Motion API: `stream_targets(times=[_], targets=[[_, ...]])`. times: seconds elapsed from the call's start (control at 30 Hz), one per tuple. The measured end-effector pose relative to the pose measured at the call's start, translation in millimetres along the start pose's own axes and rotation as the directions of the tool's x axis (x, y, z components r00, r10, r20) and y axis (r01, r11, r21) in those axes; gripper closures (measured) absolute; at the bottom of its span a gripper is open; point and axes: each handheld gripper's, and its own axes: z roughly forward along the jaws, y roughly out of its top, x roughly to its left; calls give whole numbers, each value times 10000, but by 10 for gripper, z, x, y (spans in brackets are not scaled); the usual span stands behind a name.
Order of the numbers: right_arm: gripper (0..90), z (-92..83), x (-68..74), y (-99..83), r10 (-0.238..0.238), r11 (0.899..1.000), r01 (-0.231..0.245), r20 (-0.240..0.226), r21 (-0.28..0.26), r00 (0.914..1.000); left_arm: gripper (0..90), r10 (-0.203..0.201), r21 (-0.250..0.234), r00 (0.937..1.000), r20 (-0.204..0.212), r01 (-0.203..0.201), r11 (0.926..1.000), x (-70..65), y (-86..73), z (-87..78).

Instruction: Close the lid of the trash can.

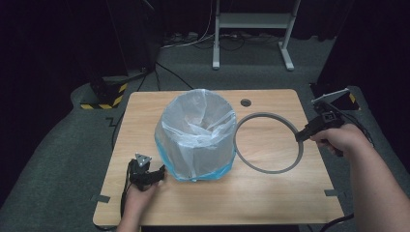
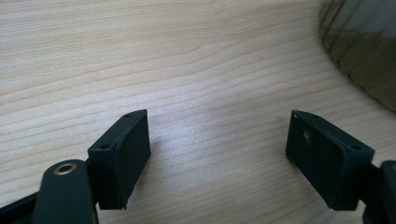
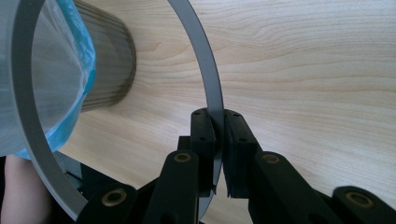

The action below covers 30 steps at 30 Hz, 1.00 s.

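Observation:
A round bin (image 1: 196,140) lined with a clear bag with a blue hem stands in the middle of the wooden table (image 1: 270,193). A thin grey ring (image 1: 268,143) lies to its right, lifted at its right side. My right gripper (image 1: 300,137) is shut on the ring's right edge; in the right gripper view the pads (image 3: 205,135) pinch the grey ring (image 3: 208,79), and the bin (image 3: 70,70) is at the left. My left gripper (image 1: 162,171) rests low by the bin's front left, open, with bare wood between its pads (image 2: 133,149).
A round cable hole (image 1: 245,102) sits near the table's far edge. Beyond the table stand a white frame (image 1: 251,29), floor cables and a black-and-yellow striped base (image 1: 104,94). Tape tabs mark the front corners (image 1: 100,198).

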Motion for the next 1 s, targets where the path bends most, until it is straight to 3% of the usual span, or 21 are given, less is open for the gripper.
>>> stream_targets(times=[0.67, 1.0], targets=[[838, -227, 177, 58, -51, 10000, 51, 108, 10, 9999, 217, 4, 4, 10000, -3, -4, 10000, 0, 0, 0], [839, -385, 231, 84, -30, 9997, 33, 142, -238, 9999, 216, 2, 1, 10000, -2, -2, 10000, 0, 0, 0]])
